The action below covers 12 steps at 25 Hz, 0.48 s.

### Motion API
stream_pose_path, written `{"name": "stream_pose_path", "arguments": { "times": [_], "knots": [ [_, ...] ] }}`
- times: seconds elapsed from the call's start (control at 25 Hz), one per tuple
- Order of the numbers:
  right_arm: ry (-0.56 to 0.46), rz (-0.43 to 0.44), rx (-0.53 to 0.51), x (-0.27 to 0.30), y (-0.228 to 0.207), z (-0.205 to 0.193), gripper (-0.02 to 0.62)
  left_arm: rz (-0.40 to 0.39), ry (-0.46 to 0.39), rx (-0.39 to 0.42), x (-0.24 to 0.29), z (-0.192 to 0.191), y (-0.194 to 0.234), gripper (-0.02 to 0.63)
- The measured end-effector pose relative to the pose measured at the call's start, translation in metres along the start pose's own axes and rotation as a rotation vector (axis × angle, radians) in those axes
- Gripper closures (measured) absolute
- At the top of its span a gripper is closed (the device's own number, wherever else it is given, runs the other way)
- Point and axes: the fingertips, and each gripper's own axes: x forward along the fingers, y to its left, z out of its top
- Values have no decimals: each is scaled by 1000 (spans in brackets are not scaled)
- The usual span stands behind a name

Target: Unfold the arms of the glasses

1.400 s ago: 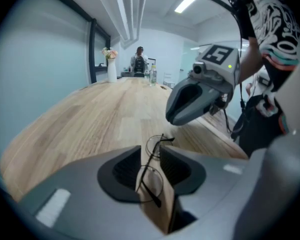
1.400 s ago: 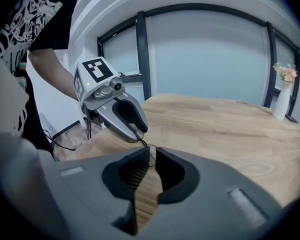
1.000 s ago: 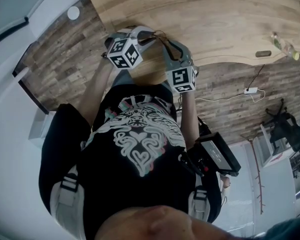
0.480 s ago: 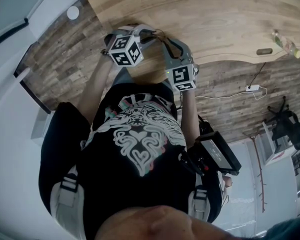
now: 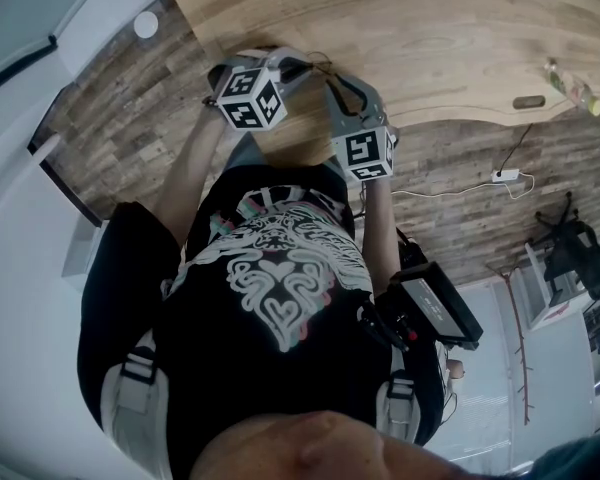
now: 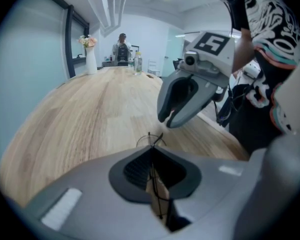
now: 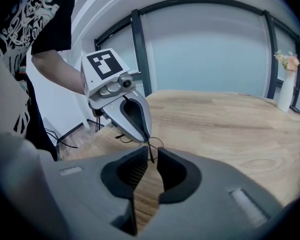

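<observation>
The glasses (image 6: 151,156) are thin black wire ones, held above the near edge of the wooden table (image 5: 430,28). My left gripper (image 6: 151,151) is shut on their frame, and a lens rim pokes out just past its tips. In the right gripper view one thin arm of the glasses (image 7: 149,151) runs from the left gripper (image 7: 124,106) down between the tips of my right gripper (image 7: 150,156). Its jaws stand a narrow gap apart around that arm. In the head view the left gripper (image 5: 298,66) and right gripper (image 5: 332,80) nearly meet at the glasses (image 5: 317,68).
A white vase of flowers (image 6: 90,54) and bottles (image 6: 136,64) stand at the table's far end, with a person (image 6: 121,46) behind them. A bottle (image 5: 570,90) and a small dark object (image 5: 526,105) lie on the table's right side. A power strip (image 5: 504,177) lies on the floor.
Both grippers have shifted slightly up toward the table, the left one a bit to the right. The glasses stay held between them.
</observation>
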Motion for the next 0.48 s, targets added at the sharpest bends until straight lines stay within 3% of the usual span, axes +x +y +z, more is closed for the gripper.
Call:
{"name": "stream_pose_path", "arguments": {
  "times": [0.16,0.36,0.48],
  "knots": [
    [14,1,-9,0,-1,0,537,-2,-21,29,-4,4,-2,604],
    [-22,12,38,-2,-5,9,537,-32,-103,129,-20,12,-15,604],
    [-2,22,8,1,-9,13,542,-50,-165,159,-30,14,-23,604]
  ]
}}
